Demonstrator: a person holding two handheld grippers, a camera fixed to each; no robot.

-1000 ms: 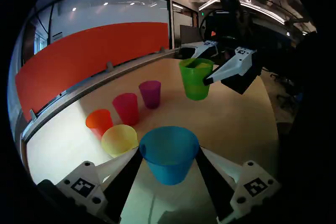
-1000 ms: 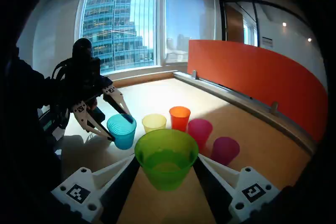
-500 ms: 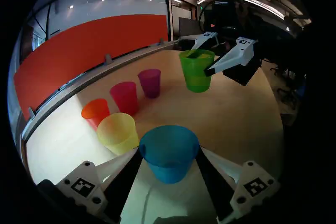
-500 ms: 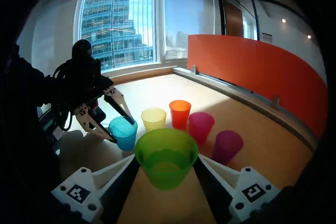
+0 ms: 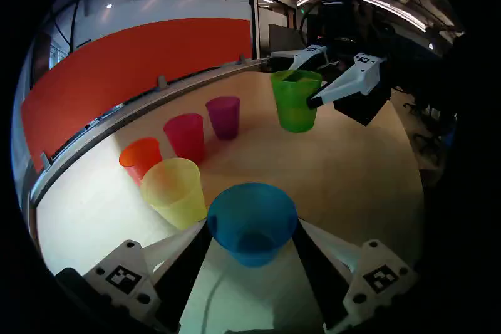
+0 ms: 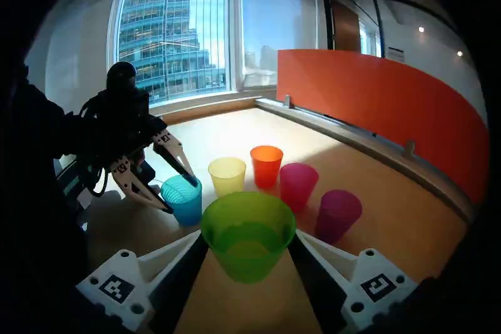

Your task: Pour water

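Tabletop [image 5: 351, 165] holds a yellow cup [image 5: 172, 190], orange cup [image 5: 141, 155], pink cup [image 5: 185, 136] and purple cup [image 5: 223, 116] in a row. Your right gripper [image 6: 248, 239] clamps the green cup [image 6: 248, 262], which is upright with what looks like water low inside. Your left gripper [image 5: 252, 229] clamps the blue cup [image 5: 252, 247], upright and seemingly empty. The held cups are well apart, so I judge the pour not yet begun.

You have bare table [image 5: 351, 171] between the blue cup [image 5: 252, 224] and the green cup [image 5: 295, 101]. A row stands alongside: yellow cup [image 5: 172, 191] just beside the blue, then orange cup [image 5: 140, 155], pink cup [image 5: 185, 136], purple cup [image 5: 223, 116].
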